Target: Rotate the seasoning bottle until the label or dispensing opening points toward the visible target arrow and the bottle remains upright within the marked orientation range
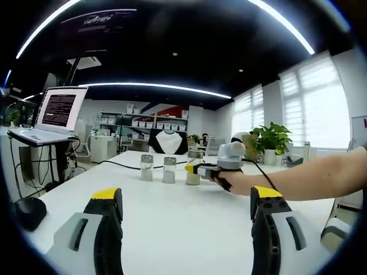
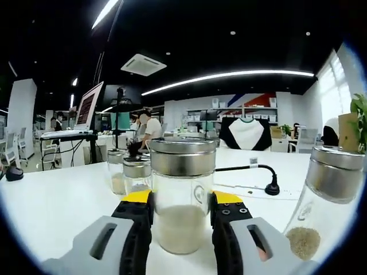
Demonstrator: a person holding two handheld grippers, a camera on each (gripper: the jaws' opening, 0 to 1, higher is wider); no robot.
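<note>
White office table [image 1: 172, 212]: right gripper [image 2: 180, 209] clamps the seasoning bottle [image 2: 182, 195]; left gripper [image 1: 186, 200] hangs apart, empty. Best practice is probably a slow twist about the bottle's vertical axis, keeping its base flat.

My left gripper [image 1: 186, 209] is just hanging low with its yellow-tipped jaws spread wide apart and nothing between them. In the left gripper view my right arm [image 1: 321, 175] reaches in bare from the right, hand [image 1: 238, 180] wrapped around the right gripper's handle, roughly level. In the right gripper view the right gripper [image 2: 182, 215] has both jaws upright and pressed against the sides of the seasoning bottle [image 2: 181, 195], so it's gripping it.
</note>
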